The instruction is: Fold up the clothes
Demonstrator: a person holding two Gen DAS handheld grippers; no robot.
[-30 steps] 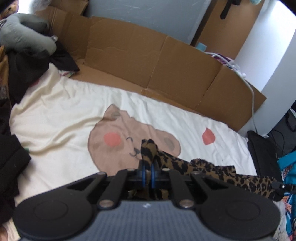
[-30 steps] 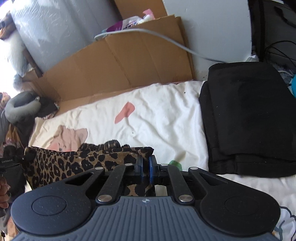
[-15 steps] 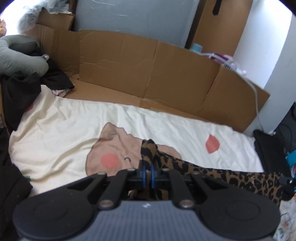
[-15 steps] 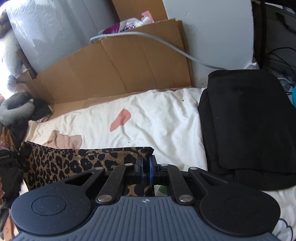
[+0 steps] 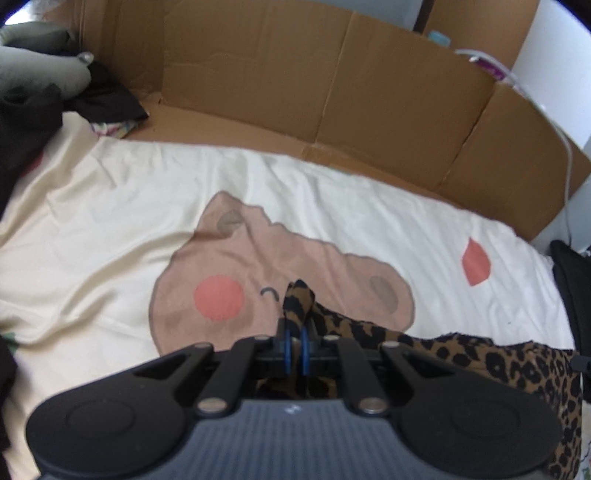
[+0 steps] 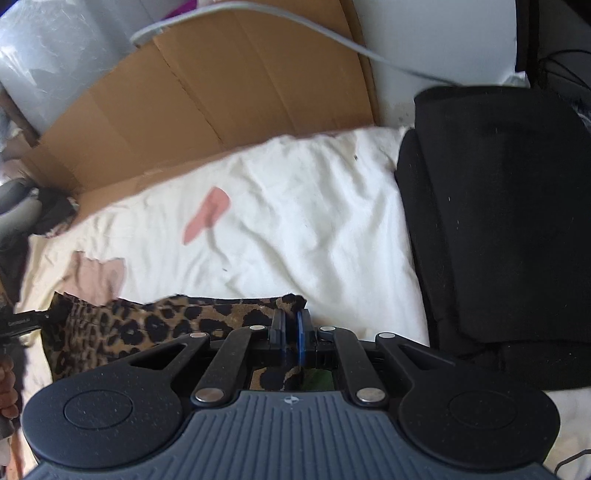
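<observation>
A leopard-print garment hangs stretched between my two grippers above a cream bedsheet printed with a bear face. My left gripper is shut on one corner, and a tuft of the fabric sticks up past its blue pads. My right gripper is shut on the other corner of the leopard garment, whose top edge runs taut to the left. The left gripper's tip shows at the far left edge of the right wrist view.
Flattened cardboard lines the far side of the bed. A folded black garment lies on the right. Dark clothes and a grey pillow are piled at the far left. A white cable runs over the cardboard.
Both grippers have moved forward and lower over the sheet with the garment still held. Its top edge has drawn tauter and straighter between them.
</observation>
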